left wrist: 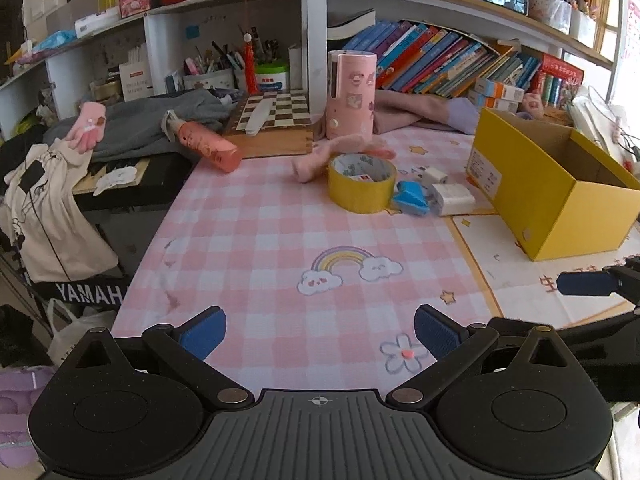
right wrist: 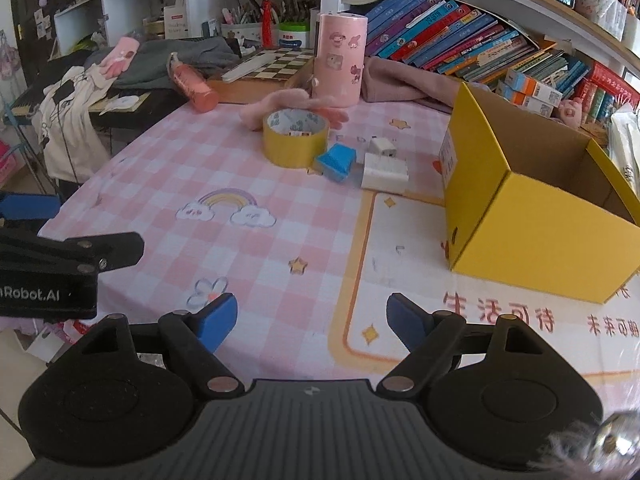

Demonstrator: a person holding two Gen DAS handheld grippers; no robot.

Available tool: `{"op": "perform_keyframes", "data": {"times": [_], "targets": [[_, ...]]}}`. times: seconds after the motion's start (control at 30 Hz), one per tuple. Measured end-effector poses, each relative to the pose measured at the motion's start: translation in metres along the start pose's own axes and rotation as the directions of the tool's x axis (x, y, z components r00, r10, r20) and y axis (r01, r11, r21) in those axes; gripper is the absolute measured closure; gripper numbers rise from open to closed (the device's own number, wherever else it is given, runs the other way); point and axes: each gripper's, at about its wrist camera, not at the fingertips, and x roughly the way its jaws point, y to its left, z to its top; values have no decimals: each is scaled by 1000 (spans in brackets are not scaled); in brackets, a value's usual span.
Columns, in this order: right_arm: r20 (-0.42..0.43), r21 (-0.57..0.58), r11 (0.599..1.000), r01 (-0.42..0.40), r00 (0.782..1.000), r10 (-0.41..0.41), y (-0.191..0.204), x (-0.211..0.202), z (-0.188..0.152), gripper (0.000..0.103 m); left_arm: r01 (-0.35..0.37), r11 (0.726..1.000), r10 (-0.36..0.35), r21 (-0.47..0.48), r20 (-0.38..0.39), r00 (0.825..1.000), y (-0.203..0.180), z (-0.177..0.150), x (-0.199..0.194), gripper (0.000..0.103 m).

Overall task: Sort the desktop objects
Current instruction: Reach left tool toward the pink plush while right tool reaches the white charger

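Observation:
A yellow tape roll (left wrist: 362,184) (right wrist: 295,140) stands on the pink checked desk mat (left wrist: 260,248). Right of it lie a blue block (left wrist: 410,197) (right wrist: 336,162), a small white plug (left wrist: 434,175) (right wrist: 383,146) and a larger white adapter (left wrist: 454,199) (right wrist: 385,173). A pink glove (left wrist: 316,160) (right wrist: 280,106) lies behind the roll. An open yellow box (left wrist: 552,200) (right wrist: 532,216) sits at the right. My left gripper (left wrist: 320,334) hangs open over the mat's near part, with nothing between its fingers. My right gripper (right wrist: 312,318) is open too, near the front edge, with nothing in it.
A pink cylinder (left wrist: 351,96) (right wrist: 340,60) stands behind the tape, with a chessboard box (left wrist: 276,124) and a lying pink bottle (left wrist: 208,146) (right wrist: 192,82) to its left. Books (left wrist: 440,60) line the back shelf. Clothes and a keyboard stand lie off the desk's left edge.

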Motion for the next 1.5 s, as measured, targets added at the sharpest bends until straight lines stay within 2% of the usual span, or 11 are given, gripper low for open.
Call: {"op": "perform_keyframes", "data": {"times": [0.23,0.57,0.8,1.23,1.5], "targets": [[21,10,1000,-8,1000,8,-14,30,27,25,-10,1000,10,3,-5,1000,-2,24,27,1],[61,20,998,66,996,-67,-38,76,63,35,-1,1000,1,11,-13,1000,-9,66,75,1],[84,17,992,121,989,-122,-47,110,80,39,-7,999,7,36,-10,1000,-14,97,110,1],[37,42,980,196,980,-197,-56,157,98,39,-5,998,7,59,-36,999,-15,133,165,2],[-31,160,978,134,991,-130,-71,172,100,39,21,997,-18,72,-37,999,-15,145,185,2]]}}
